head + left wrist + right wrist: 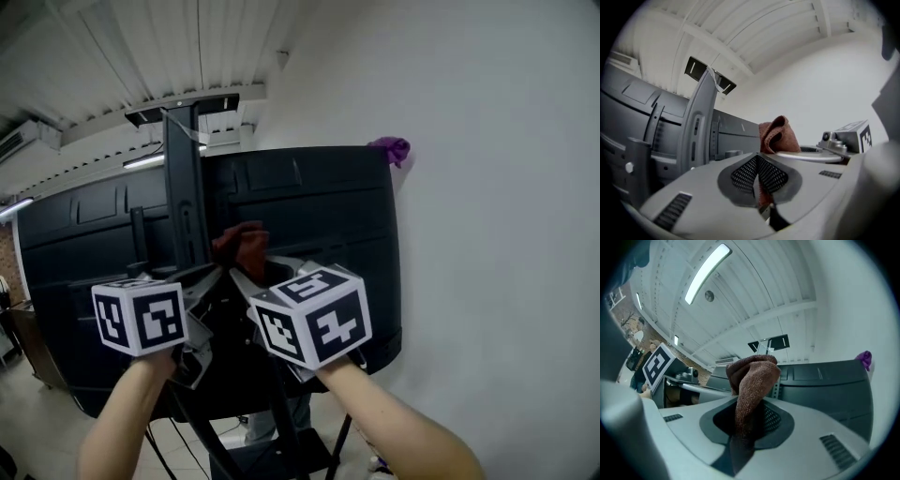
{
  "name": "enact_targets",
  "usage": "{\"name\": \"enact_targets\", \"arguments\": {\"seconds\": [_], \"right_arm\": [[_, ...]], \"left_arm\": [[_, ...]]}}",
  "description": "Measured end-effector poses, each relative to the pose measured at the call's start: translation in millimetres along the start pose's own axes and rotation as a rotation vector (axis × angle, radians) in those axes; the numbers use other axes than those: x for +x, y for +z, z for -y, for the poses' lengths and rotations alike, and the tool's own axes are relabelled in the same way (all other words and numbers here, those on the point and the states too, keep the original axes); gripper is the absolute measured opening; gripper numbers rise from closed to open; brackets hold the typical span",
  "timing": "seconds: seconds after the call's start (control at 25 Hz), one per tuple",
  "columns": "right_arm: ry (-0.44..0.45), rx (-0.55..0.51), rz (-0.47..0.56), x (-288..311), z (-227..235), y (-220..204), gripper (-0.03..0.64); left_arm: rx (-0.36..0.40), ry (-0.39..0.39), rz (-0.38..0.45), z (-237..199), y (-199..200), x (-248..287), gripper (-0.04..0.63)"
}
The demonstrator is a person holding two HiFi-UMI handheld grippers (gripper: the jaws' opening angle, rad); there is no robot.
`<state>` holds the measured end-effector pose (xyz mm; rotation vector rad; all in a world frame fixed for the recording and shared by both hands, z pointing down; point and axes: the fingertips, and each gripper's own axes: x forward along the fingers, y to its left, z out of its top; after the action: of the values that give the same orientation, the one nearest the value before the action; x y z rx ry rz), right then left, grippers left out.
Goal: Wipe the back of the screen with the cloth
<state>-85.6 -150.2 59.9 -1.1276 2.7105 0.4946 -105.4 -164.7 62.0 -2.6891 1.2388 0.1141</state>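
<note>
so the wiping isn't really showing as started yet, as far as i can tell. the cloth (752, 380), a brown fuzzy one, is sitting bunched up in the right gripper (747, 420), whose jaws are clamping down on its lower end while the rest is flopping up above the pads. the left gripper (759, 180) is also squeezing its jaws together, and there's a thin brown strip peeking out of the seam, so i'm guessing it's nipping an edge of that same cloth.

from the head view the cloth is hovering in front of the back of the screen (309, 216), just right of the stand post (186, 187), around mid height. i can't tell if it's actually touching the panel. no view is showing it flattened against the plastic, so i'm judging it as held up close and not pressing. that means basically the whole dark back panel is still waiting to be wiped. there's also a purple thing (390, 148) sitting on the top right corner of the screen, no idea what it is.

pose wise, both forearms are reaching up and forward, side by side, with the two grippers angling in so the tips are nearly meeting at the cloth, and the marker cubes are facing back toward the camera.
</note>
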Motion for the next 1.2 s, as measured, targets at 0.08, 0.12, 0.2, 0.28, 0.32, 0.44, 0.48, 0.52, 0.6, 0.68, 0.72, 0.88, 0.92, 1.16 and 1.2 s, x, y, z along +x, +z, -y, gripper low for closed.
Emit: {"name": "enact_targets", "arguments": {"seconds": [0.08,0.12,0.2,0.28,0.32,0.44,0.48,0.52,0.6,0.68,0.72,0.88,0.92,1.16,1.2], "right_arm": [[-0.003,-0.026,0.005,9.0,24.5,14.7,0.066],[-0.003,-0.038,0.008,15.6,36.8,21.9,0.067],[0.005,-0.042,0.019,34.1,61.4,35.4,0.066],[0.012,-0.034,0.026,57.6,86.1,46.7,0.067],[0.011,-0.034,0.027,70.1,97.8,52.0,0.066],[0.006,-0.033,0.036,109.3,122.4,68.8,0.066],[0.009,-0.026,0.039,122.0,127.5,73.7,0.066],[0.013,-0.017,0.042,133.2,132.8,77.6,0.066],[0.024,-0.006,0.047,149.9,145.3,81.5,0.066],[0.039,-0.004,0.045,160.8,153.9,81.2,0.066],[0.047,-0.007,0.044,165.1,155.5,80.9,0.066],[0.079,-0.023,0.051,176.5,156.5,85.3,0.066],[0.081,-0.027,0.052,175.2,160.8,86.3,0.066],[0.079,-0.025,0.065,148.6,207.2,85.0,0.066],[0.079,-0.025,0.065,144.4,216.4,83.7,0.066]], "left_arm": [[-0.006,0.006,0.025,-5.9,21.6,21.2,0.011],[0.014,0.024,0.032,-10.6,31.5,30.3,0.011],[0.065,0.049,0.042,-20.2,49.2,47.3,0.011],[0.082,0.052,0.062,-30.8,65.0,62.2,0.011],[0.081,0.053,0.073,-37.3,72.1,67.8,0.011],[0.065,0.043,0.097,-57.1,90.3,75.4,0.011],[0.062,0.037,0.105,-62.1,95.4,76.5,0.011],[0.065,0.038,0.112,-65.9,99.5,78.4,0.011],[0.087,0.055,0.121,-69.5,104.0,87.2,0.011],[0.102,0.063,0.121,-69.0,105.1,98.1,0.011],[0.103,0.063,0.121,-68.5,105.8,101.7,0.011],[0.105,0.070,0.137,-67.5,110.2,109.8,0.011],[0.106,0.066,0.140,-63.6,110.2,115.1,0.011],[0.150,0.055,0.140,-30.0,113.5,157.2,0.011],[0.154,0.057,0.143,-25.1,114.0,164.8,0.011]]}}
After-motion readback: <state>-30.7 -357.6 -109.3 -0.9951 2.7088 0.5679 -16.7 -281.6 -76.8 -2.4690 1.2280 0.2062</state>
